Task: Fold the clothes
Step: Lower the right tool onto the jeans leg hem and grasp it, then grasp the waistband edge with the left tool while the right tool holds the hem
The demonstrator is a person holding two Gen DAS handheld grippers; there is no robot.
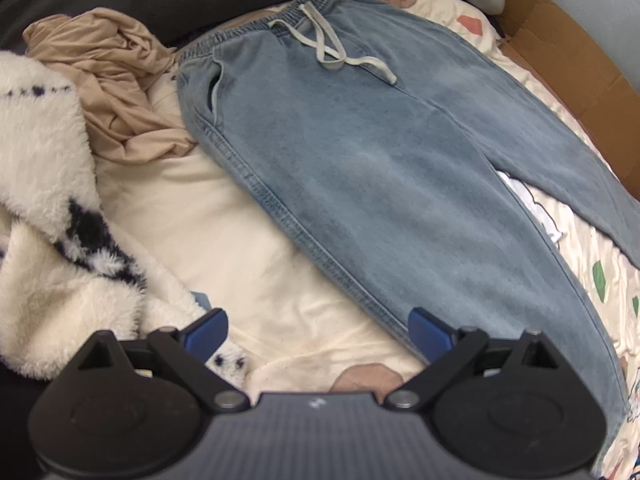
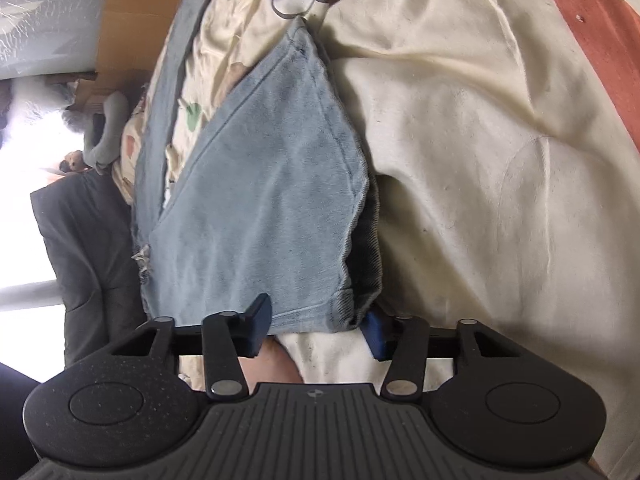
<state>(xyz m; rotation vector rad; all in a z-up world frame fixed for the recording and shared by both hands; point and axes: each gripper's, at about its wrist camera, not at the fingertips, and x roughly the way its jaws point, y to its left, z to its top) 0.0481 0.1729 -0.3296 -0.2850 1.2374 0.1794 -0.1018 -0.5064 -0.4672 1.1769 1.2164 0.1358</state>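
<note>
One pair of jeans [image 1: 360, 168], two tongs: left [image 1: 318, 334] wide open, empty; right [image 2: 318, 326] open astride hem.

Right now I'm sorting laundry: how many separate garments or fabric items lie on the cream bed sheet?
3. Light blue denim drawstring pants spread flat in the centre, a crumpled beige top at their waistband side, and a white fluffy black-patterned fleece nearer. More may be hidden.

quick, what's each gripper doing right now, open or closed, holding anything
Left gripper: open, holding nothing, above the cream bedsheet beside the light blue denim trousers.
Right gripper: open, jaws straddling the trouser leg hem, not clamped.
</note>
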